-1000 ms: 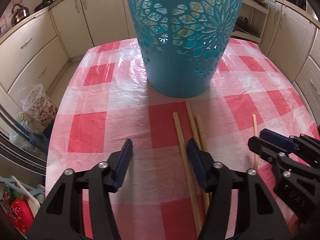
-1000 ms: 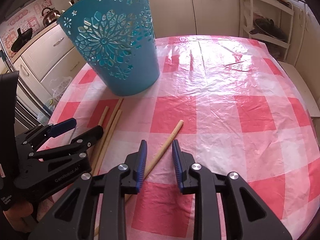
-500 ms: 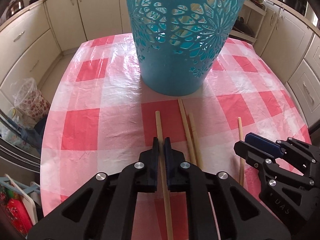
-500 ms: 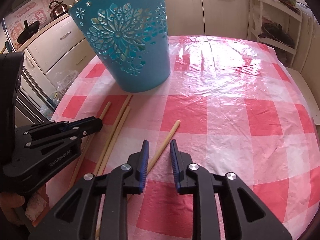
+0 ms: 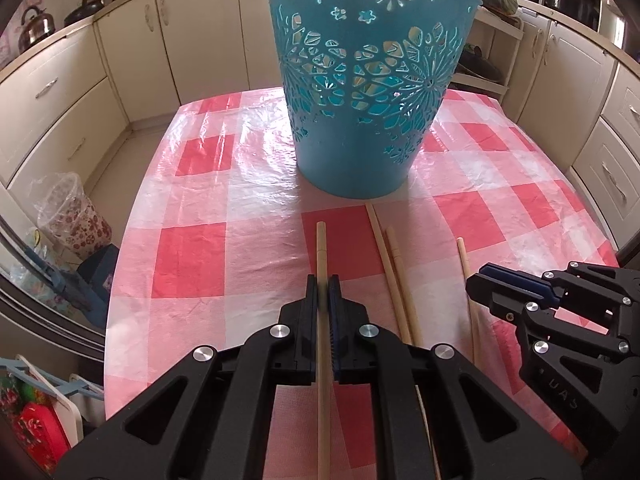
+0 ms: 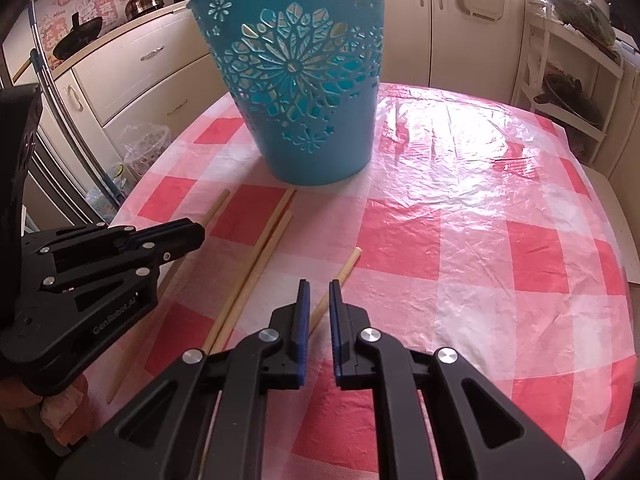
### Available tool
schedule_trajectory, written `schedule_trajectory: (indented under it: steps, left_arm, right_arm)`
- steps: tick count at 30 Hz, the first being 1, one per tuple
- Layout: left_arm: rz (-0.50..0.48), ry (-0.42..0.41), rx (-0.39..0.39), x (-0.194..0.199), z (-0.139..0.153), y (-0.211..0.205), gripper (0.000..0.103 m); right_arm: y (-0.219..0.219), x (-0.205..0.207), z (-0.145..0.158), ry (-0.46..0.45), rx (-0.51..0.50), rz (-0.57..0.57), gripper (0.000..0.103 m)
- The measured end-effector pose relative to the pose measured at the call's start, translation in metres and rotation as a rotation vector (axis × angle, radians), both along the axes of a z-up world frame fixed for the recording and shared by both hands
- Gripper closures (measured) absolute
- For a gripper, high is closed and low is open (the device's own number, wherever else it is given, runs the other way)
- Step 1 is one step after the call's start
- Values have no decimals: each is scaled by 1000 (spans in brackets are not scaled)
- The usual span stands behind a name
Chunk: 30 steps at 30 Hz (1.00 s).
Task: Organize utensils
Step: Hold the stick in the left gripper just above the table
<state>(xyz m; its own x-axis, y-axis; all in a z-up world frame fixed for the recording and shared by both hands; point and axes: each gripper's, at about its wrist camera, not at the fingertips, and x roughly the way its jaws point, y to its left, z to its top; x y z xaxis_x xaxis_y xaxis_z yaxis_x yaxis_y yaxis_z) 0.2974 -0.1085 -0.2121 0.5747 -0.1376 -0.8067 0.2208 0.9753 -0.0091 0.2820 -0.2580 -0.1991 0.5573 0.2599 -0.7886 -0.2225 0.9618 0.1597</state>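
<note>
A blue openwork basket (image 5: 368, 92) stands on the red-and-white checked table (image 5: 192, 252); it also shows in the right wrist view (image 6: 308, 92). Several wooden chopsticks lie in front of it. My left gripper (image 5: 323, 284) is shut on one chopstick (image 5: 321, 248), which points toward the basket. Two chopsticks (image 5: 394, 264) lie side by side to its right, and a single one (image 5: 464, 256) lies further right. My right gripper (image 6: 318, 288) is slightly open and empty, just above that single chopstick (image 6: 346, 268). The left gripper (image 6: 188, 236) shows at the left of the right wrist view.
Cream kitchen cabinets (image 5: 60, 100) surround the table. A plastic-wrapped bin (image 5: 68, 216) stands on the floor to the left. An open shelf with pans (image 6: 568, 92) stands at the back right. The table's right half (image 6: 500, 220) holds a glossy cloth.
My left gripper moved over the leftmost chopstick and shut on it, then lifted it slightly. My right gripper has stayed slightly open above the right chopstick and has risen a little.
</note>
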Motion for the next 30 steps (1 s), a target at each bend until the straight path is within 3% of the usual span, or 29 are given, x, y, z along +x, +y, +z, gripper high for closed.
schedule_trajectory:
  steps: [8, 9, 10, 11, 17, 18, 19, 21, 26, 27, 30]
  left_arm:
    - [10, 2, -3, -1, -5, 2, 98]
    - [13, 7, -5, 0, -7, 3, 98]
    - [17, 11, -7, 0, -8, 4, 98]
    - [22, 14, -8, 1, -10, 6, 98]
    - [42, 28, -14, 5, -15, 13, 97]
    - [41, 30, -14, 5, -15, 13, 97]
    - [41, 32, -16, 6, -15, 14, 97]
    - [38, 36, -22, 7, -15, 15, 97]
    - [35, 69, -72, 13, -15, 25, 97]
    - [34, 75, -81, 14, -15, 27, 97]
    - [30, 81, -73, 18, -15, 27, 94]
  right_arm:
    - [2, 0, -2, 12, -21, -3, 93]
    - [1, 1, -3, 22, -18, -9, 86]
    - [-1, 1, -5, 29, -10, -17, 71]
    - [-1, 3, -7, 32, -2, -25, 67]
    - [2, 2, -8, 18, -20, -18, 66]
    - [4, 2, -7, 14, -31, -7, 68]
    - [7, 1, -7, 10, -39, 10, 81]
    - [12, 0, -7, 9, -62, 46, 91]
    - [8, -1, -2, -3, -96, 55, 95]
    - [4, 0, -2, 8, -85, 42, 94]
    - [-2, 3, -4, 29, -32, 18, 71]
